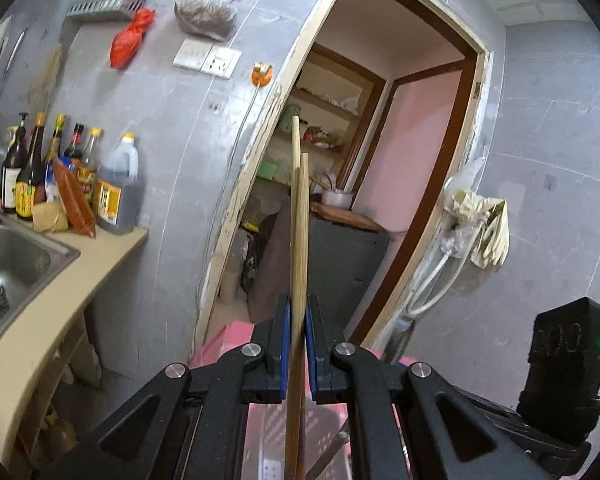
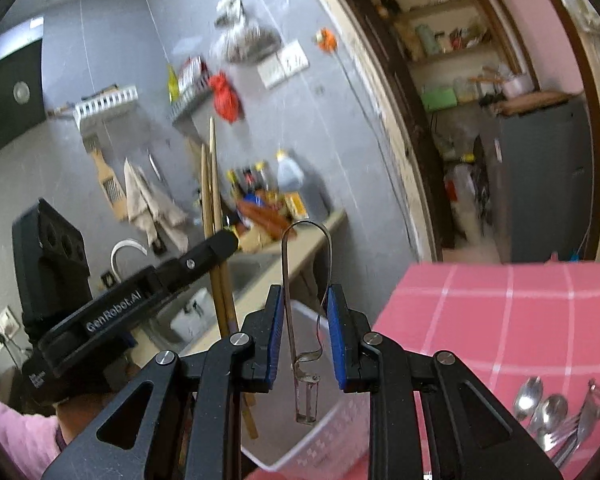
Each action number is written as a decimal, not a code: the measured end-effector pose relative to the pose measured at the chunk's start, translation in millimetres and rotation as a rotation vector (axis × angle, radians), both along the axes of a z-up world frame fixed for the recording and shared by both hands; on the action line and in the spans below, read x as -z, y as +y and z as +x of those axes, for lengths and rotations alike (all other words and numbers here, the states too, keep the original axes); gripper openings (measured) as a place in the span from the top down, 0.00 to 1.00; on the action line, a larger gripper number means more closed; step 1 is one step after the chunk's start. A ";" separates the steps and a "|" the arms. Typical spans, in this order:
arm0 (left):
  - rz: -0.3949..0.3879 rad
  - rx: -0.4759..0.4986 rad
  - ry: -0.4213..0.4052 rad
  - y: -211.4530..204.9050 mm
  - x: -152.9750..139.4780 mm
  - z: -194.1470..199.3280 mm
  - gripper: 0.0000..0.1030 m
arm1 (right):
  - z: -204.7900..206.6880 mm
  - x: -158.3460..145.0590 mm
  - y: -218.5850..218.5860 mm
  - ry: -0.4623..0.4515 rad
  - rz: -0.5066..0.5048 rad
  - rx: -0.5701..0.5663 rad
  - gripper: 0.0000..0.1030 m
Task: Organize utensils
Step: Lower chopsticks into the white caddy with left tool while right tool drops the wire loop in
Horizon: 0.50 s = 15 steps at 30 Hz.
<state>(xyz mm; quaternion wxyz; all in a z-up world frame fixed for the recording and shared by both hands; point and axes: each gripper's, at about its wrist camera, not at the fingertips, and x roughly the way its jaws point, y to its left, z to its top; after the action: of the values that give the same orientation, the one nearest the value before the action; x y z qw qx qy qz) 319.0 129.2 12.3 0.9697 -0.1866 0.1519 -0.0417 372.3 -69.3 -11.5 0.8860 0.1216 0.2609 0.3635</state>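
Chopsticks (image 1: 298, 240) sit clamped in the left tool (image 1: 298, 344); right tool (image 2: 306, 332) grips a wire utensil (image 2: 306, 280).

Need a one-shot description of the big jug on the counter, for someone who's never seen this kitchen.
Find the beige counter beside the sink, against the grey wall. A row of bottles stands there; the jug is at the end nearest the doorway. It alone is wide, with a handle, yellow cap and dark liquid.
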 end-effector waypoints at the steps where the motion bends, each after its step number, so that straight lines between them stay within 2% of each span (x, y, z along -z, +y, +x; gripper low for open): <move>1: -0.003 0.005 0.010 0.0 3.4 -1.2 0.93 | -0.5 6.4 0.1 0.016 -0.010 -0.008 0.81; 6: 0.000 0.045 0.068 0.3 13.2 -5.3 0.93 | -4.4 24.1 -3.5 0.055 -0.038 -0.024 0.81; 15: -0.015 0.085 0.179 5.8 19.8 -6.7 0.90 | -6.3 37.8 -4.5 0.120 -0.068 -0.026 0.80</move>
<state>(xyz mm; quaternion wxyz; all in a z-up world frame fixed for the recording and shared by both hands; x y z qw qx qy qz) 312.4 135.0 -7.4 0.9482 -0.1902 0.2455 -0.0668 366.0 -73.8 -49.3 0.8676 0.1098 0.3274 0.3578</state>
